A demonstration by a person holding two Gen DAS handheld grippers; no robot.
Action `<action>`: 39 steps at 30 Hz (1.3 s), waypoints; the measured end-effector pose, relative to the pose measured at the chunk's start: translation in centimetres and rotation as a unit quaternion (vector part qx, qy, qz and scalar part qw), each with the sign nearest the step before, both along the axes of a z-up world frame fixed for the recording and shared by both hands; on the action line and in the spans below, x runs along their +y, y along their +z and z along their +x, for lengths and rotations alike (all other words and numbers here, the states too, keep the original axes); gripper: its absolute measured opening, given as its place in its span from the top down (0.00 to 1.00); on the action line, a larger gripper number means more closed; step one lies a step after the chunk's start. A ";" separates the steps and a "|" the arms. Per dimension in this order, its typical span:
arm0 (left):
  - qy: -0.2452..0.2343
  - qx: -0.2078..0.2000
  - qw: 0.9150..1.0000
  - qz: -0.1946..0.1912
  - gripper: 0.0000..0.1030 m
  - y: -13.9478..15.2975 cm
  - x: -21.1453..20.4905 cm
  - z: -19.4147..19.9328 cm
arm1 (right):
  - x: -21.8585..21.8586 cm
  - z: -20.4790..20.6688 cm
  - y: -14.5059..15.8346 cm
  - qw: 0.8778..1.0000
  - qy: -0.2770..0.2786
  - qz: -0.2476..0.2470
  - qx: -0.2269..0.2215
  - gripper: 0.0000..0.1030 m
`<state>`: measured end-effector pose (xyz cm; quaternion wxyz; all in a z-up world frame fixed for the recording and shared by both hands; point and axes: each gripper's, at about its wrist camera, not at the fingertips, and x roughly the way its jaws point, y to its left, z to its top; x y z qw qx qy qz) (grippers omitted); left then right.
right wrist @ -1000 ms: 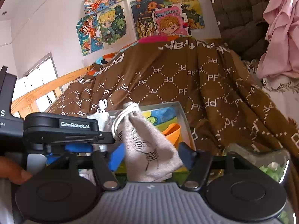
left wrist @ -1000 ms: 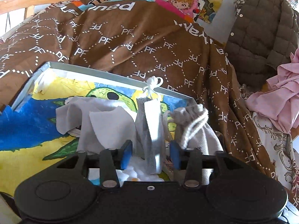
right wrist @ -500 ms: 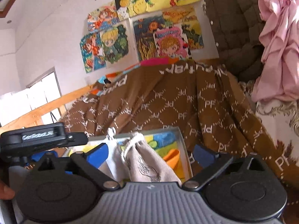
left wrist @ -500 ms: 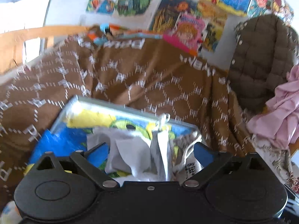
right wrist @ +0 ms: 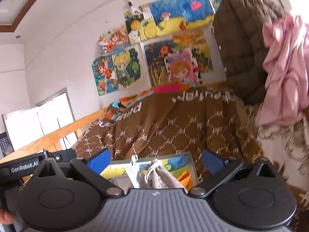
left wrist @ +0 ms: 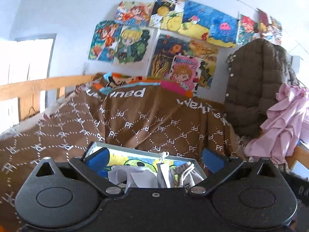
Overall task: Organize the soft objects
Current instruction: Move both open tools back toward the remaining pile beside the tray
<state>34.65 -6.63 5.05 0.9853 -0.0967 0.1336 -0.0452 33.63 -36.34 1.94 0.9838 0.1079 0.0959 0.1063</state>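
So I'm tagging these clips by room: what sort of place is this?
Most likely a child's bedroom at home. Colourful cartoon drawings cover the wall, a brown blanket printed with letters lies over what looks like a wooden-railed bed, and a quilted jacket hangs nearby.

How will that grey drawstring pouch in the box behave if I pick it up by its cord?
The grey drawstring pouch looks like soft, creased fabric, so it will probably sag and swing. It slumps against the white pouch, so it may drag that along. Probably light.

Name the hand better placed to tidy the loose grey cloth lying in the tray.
Left, probably. Its open tongs look straight onto the grey cloth; the right tongs face the drawstring pouch.
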 end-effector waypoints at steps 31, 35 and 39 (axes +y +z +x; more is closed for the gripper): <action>0.002 0.024 1.000 0.020 0.01 -1.9 4.8 -16.2 | 3.4 -11.4 -1.0 0.997 0.002 -0.079 0.005 0.00; -0.002 0.028 0.999 0.021 0.01 -2.8 4.9 -17.2 | 3.3 -12.1 -1.8 0.996 0.002 -0.087 0.018 0.00; -0.005 0.030 0.999 0.025 0.01 -3.5 5.1 -17.5 | 3.7 -13.1 -2.8 0.994 0.009 -0.104 0.032 0.00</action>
